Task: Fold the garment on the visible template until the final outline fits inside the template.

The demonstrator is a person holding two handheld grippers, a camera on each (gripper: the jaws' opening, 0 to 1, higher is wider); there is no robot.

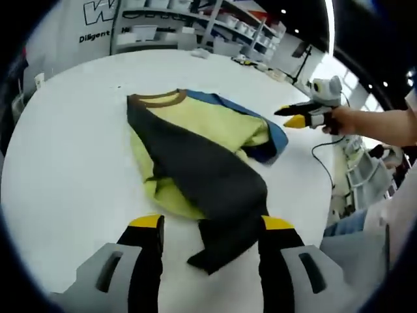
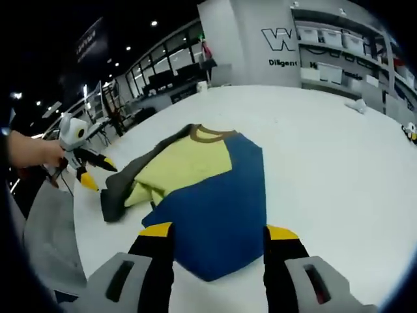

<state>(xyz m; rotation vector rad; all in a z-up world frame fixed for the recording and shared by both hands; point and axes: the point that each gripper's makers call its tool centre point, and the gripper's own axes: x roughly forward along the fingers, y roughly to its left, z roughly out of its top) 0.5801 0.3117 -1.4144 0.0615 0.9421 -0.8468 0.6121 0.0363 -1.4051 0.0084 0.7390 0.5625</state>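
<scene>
We see the garment (image 1: 202, 169) only partly folded mid-tabletop (image 1: 71, 130), sleeves laid inward, no template outline discernible, while our left gripper (image 1: 212, 225) and right gripper (image 2: 218, 229) hover open, holding nothing

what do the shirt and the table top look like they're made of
Shirt: soft knit fabric, probably cotton jersey; matte, it creases and drapes limply, with a ribbed-looking brown collar. Table: smooth, hard white surface, perhaps laminate or painted board; faint sheen, no visible grain.
</scene>
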